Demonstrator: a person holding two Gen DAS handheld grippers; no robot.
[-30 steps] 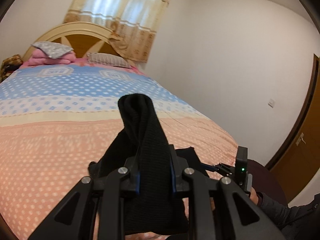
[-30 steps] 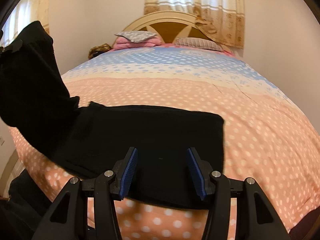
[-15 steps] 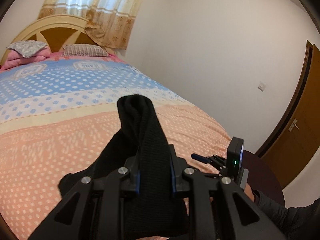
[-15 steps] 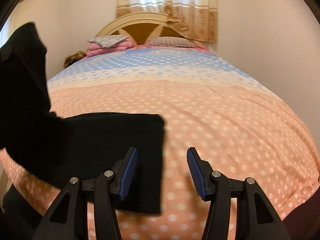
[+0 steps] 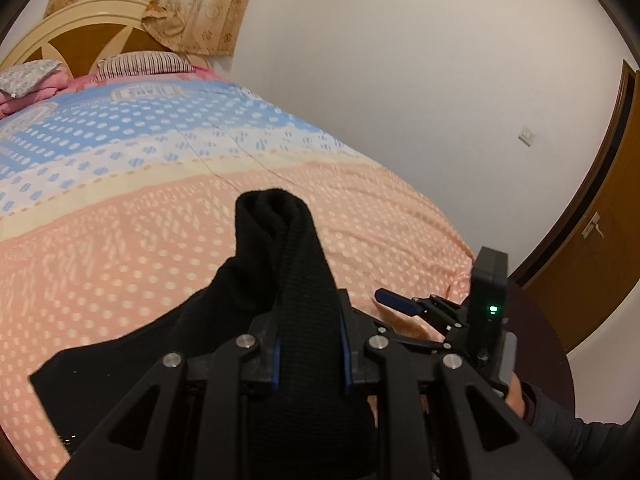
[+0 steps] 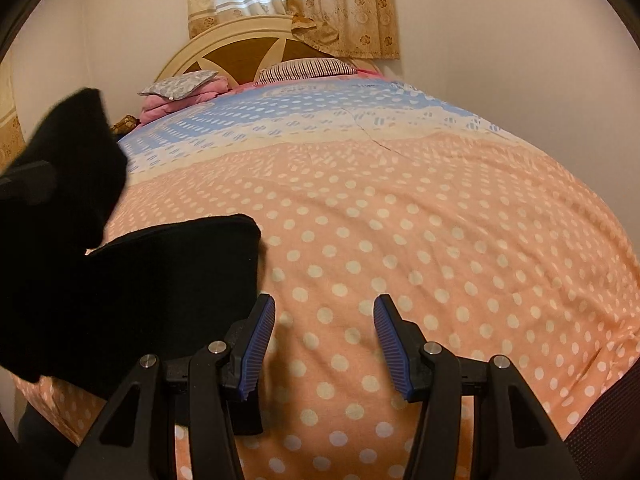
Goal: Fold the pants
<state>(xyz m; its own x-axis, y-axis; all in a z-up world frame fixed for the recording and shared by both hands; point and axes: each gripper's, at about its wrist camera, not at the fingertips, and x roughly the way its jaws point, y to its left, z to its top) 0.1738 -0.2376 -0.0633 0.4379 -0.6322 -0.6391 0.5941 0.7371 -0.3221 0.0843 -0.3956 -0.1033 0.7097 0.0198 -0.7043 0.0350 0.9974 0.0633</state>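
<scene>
The black pants (image 5: 132, 352) lie on the bed (image 5: 120, 220) near its foot edge. My left gripper (image 5: 308, 340) is shut on a bunched ribbed end of the pants (image 5: 280, 240) and holds it up above the bed. In the right wrist view the pants (image 6: 140, 280) lie at the lower left, with the lifted end (image 6: 76, 140) above them. My right gripper (image 6: 324, 316) is open and empty over bare bedspread, just right of the pants' edge. It also shows in the left wrist view (image 5: 400, 300) at the right.
The bed has a pink, cream and blue dotted cover (image 6: 400, 220). Pillows (image 6: 308, 68) and a pink folded blanket (image 6: 180, 100) lie by the headboard (image 6: 240, 48). A white wall and a wooden door (image 5: 592, 260) are to the right.
Both grippers have moved to the right. The left carried the held end of the pants over the rest. The right gripper, earlier above the pants, now hangs over bare bedspread.
</scene>
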